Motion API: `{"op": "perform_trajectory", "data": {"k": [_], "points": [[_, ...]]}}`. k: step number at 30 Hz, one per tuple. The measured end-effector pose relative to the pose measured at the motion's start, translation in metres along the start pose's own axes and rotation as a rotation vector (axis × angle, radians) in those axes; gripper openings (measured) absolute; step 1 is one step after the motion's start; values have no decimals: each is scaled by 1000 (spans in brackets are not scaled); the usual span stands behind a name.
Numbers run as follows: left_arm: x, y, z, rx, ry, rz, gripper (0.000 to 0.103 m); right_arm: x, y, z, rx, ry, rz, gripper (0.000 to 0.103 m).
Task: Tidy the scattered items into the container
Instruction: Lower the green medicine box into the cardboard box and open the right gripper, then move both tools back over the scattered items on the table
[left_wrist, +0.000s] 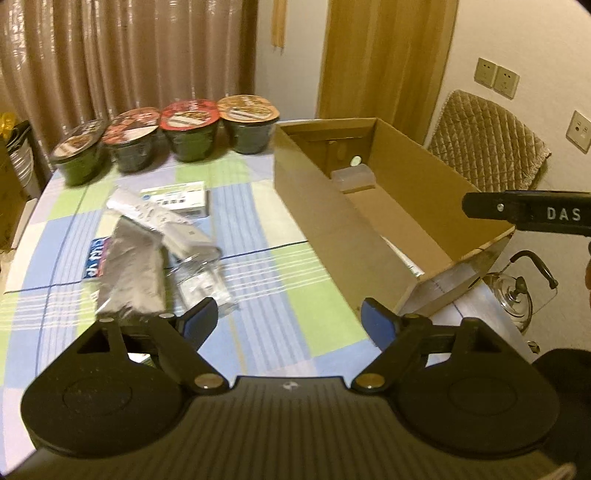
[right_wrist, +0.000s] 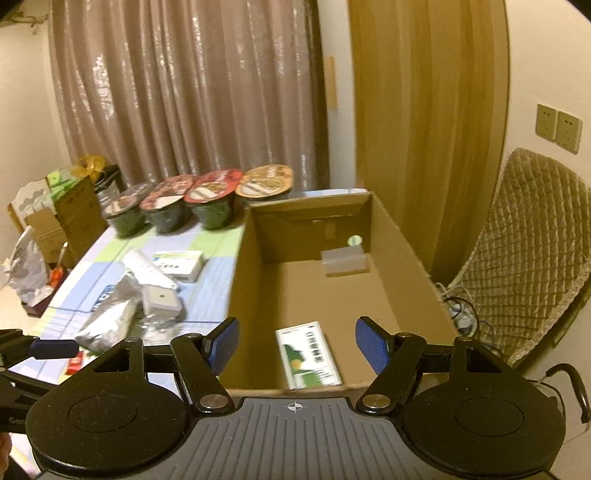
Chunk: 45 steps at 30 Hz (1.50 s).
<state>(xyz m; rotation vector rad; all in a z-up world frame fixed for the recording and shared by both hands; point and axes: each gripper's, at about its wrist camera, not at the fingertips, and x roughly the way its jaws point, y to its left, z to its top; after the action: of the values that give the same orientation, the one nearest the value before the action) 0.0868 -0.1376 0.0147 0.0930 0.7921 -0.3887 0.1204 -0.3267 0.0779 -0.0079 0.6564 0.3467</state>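
Cardboard box (right_wrist: 406, 266) stood open on desk (left_wrist: 258, 280), green-white carton (right_wrist: 308, 354) and clear tub (right_wrist: 343, 260) inside, remote (left_wrist: 147, 212), silver pouch (left_wrist: 133, 273), white packet (left_wrist: 177, 197) scattered beside it, four noodle bowls (left_wrist: 188, 129) behind, left gripper (left_wrist: 288, 325) and right gripper (right_wrist: 295, 347) jaws wide, empty.

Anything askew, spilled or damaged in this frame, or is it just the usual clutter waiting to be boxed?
Nothing spilled or damaged. The loose items lie in an overlapping heap on the table beside the cardboard box, as expected. The four noodle bowls stand upright in a row. A green-and-white packet lies flat inside the box. Both grippers are open and empty.
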Motion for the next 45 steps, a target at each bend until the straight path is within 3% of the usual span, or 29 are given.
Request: {"op": "perform_trajectory", "data": {"k": [11,22,40,45], "points": [[-43,57,-33,-83,-7,70,97,-14,63,-10,-90,11,105,75],[-64,114,-66,-184,2,146,102,-8,116,-32,-202,63,177,75],[-24,158,-59,-223,53,173,102,46,145,-49,-267,165,215,75],[-1,171,-52,-197,96,222,101,69,152,-53,-286,186,226,75]]}}
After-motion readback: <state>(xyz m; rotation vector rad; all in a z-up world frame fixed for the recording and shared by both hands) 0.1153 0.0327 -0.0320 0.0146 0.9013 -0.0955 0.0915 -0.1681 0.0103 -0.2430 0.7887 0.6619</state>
